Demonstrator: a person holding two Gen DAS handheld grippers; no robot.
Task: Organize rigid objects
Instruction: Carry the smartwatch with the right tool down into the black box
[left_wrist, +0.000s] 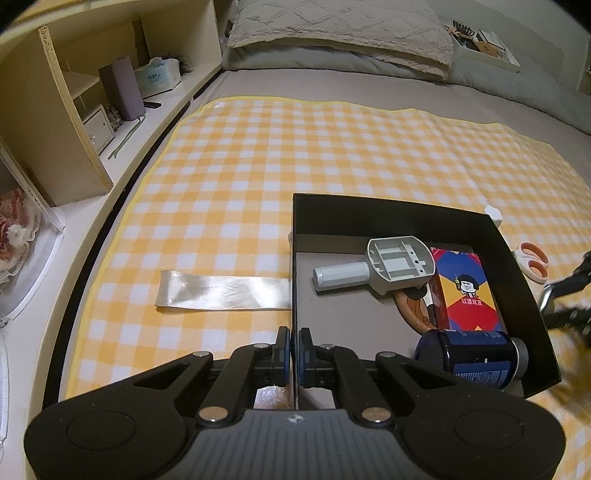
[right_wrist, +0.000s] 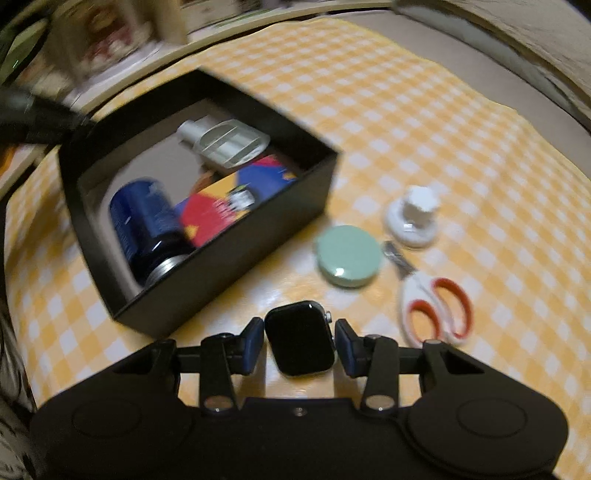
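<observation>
A black open box (left_wrist: 524, 258) (right_wrist: 236, 258) sits on the yellow checked cloth. It holds a grey plastic handle part (left_wrist: 384, 267) (right_wrist: 225, 142), a colourful card box (left_wrist: 467, 291) (right_wrist: 229, 199), a dark blue can (left_wrist: 476, 360) (right_wrist: 144, 221) and a wooden ring (left_wrist: 410, 310). My left gripper (left_wrist: 294, 350) is shut on the box's left wall. My right gripper (right_wrist: 300, 341) is open around a black smartwatch body (right_wrist: 300, 338) lying on the cloth. Beside the box lie a green round case (right_wrist: 347, 256), a white knob (right_wrist: 415, 216) and orange-handled scissors (right_wrist: 436, 308) (left_wrist: 532, 260).
A cream ribbon (left_wrist: 225, 291) lies on the cloth left of the box. A wooden shelf unit (left_wrist: 74, 122) with small items runs along the left edge of the bed. A pillow (left_wrist: 340, 33) lies at the far end.
</observation>
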